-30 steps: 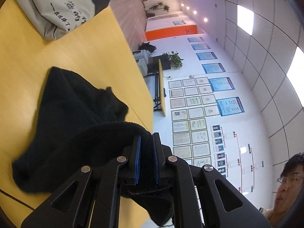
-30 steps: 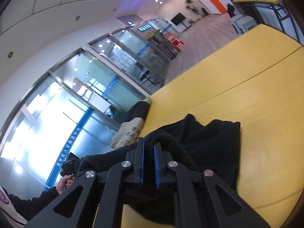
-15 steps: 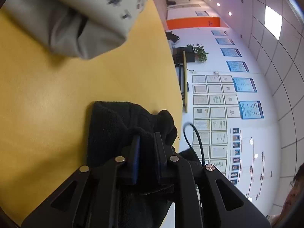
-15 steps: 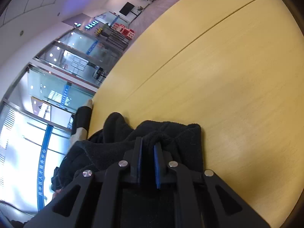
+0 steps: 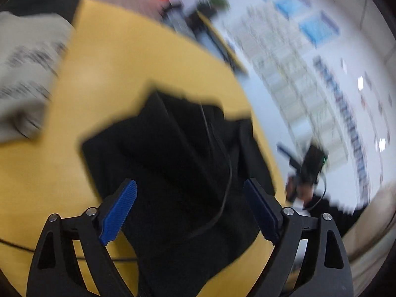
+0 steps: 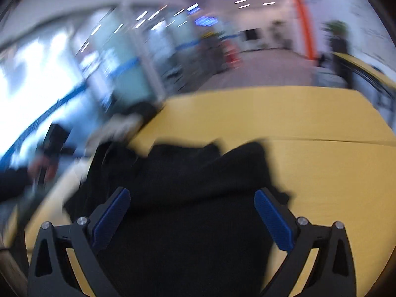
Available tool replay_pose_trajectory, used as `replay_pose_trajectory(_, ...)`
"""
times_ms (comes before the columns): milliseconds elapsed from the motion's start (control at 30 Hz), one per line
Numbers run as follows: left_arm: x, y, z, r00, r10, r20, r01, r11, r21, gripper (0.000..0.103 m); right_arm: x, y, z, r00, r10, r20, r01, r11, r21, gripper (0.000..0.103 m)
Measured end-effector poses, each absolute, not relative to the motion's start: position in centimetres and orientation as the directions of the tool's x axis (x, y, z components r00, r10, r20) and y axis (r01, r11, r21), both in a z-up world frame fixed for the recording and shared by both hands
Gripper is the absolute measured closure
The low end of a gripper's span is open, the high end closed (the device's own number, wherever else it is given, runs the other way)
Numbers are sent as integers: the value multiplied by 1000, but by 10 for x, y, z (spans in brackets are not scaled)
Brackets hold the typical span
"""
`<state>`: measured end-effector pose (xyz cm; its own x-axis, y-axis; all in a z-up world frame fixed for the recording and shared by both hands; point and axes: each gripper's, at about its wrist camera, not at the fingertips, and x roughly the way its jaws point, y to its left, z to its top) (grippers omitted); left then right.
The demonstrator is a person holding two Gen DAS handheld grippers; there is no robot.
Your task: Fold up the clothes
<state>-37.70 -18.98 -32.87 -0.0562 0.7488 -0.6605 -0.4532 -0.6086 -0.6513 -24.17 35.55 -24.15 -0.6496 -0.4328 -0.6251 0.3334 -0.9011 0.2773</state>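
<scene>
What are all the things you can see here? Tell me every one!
black garment: one, black, lying folded on the table in front of both grippers
grey garment: one, light grey with dark print, at the table's far left in the left wrist view
table: one, yellow, under both garments
cable: one, thin and dark, draped over the black garment
posters: several, blue and white, blurred on the far wall
plant: one, green, blurred, beyond the table
left gripper: one, black with blue pads, open, holding nothing
right gripper: one, black with blue pads, open, holding nothing
</scene>
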Motion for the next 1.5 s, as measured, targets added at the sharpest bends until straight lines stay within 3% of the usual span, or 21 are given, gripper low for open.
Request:
replay_pose_trajectory(100,-352,-179,-354,-53,707,-705,-501,-629,-594,18,-236,329,-312,-491,-380,-784,311,-917,249,4)
replay_pose_trajectory(233,-329,-187,-363,-101,716,-691,-539,-623,-567,19,-217,322,-322,-506,-354,-786,343,-919,193,4)
replay_pose_trajectory(433,-286,-180,-368,-129,628,-767,-621,-654,-431,20,-194,322,-327,-515,-327,-792,356,-922,150,4)
replay_pose_trajectory(667,-189,-201,-369,-96,632,-769,-570,-668,-478,20,-111,317,-322,-481,-340,-808,304,-929,210,4)
replay_pose_trajectory(833,-102,-221,-368,-65,624,-779,-497,-697,-517,19,-26,311,-311,-367,-401,-839,278,-908,312,3)
replay_pose_trajectory(933,-70,-232,-360,-55,599,-799,-480,-718,-505,19,-5,317,-290,-302,-453,-839,299,-881,368,5)
replay_pose_trajectory(1133,-80,-283,-263,-215,621,-754,-477,-740,-474,19,-27,388,-170,-565,-419,-711,314,-906,285,5)
replay_pose_trajectory(1300,-77,-364,-158,-384,578,-721,-471,-794,-385,6,-33,464,-71,-759,-295,-581,217,-955,201,4)
replay_pose_trajectory(1400,-82,-387,-135,-415,530,-739,-465,-822,-328,6,-16,527,-58,-775,-204,-598,152,-979,137,4)
replay_pose_trajectory(1500,-84,-370,-152,-361,561,-745,-512,-787,-345,5,-4,546,-79,-746,-201,-635,132,-979,155,4)
